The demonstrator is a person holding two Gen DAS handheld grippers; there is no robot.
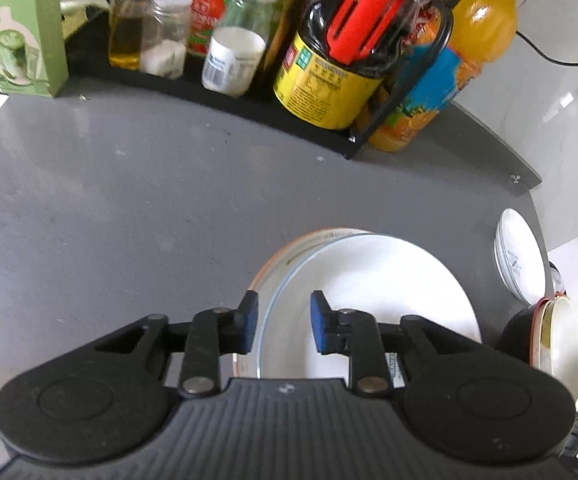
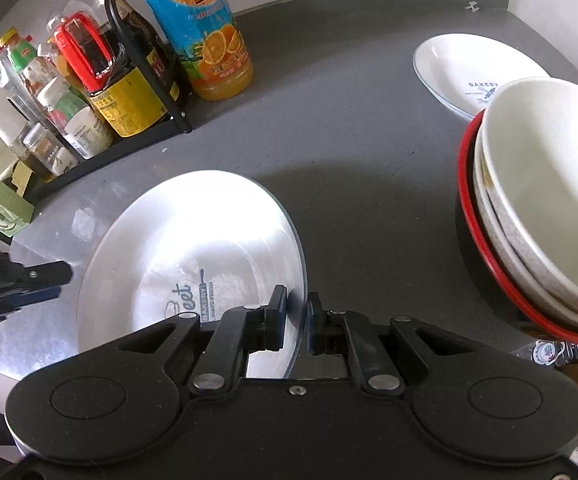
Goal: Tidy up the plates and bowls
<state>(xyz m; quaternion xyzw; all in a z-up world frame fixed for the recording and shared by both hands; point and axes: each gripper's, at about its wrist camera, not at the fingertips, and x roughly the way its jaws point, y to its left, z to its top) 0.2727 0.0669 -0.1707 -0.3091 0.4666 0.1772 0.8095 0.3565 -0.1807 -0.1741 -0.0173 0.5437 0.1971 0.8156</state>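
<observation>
A large white plate (image 1: 373,280) with a thin blue rim lies tilted over a second plate with an orange rim (image 1: 289,250) on the grey counter (image 1: 129,200). My left gripper (image 1: 283,322) is open and straddles the white plate's near-left rim. In the right wrist view my right gripper (image 2: 296,318) is shut on the right rim of that plate (image 2: 193,248), which carries a bakery print. The left gripper (image 2: 63,282) shows at the plate's left edge. A smaller white plate (image 2: 481,76) lies at the far right. Nested white bowls sit in a black and red bowl (image 2: 541,208).
A black rack (image 1: 249,100) at the back holds bottles, jars and a soy sauce jug with a red handle (image 1: 365,20). An orange juice bottle (image 2: 201,36) stands beside it, and a green carton (image 1: 21,32) at the far left. The counter's edge runs close behind the small plate (image 1: 519,256).
</observation>
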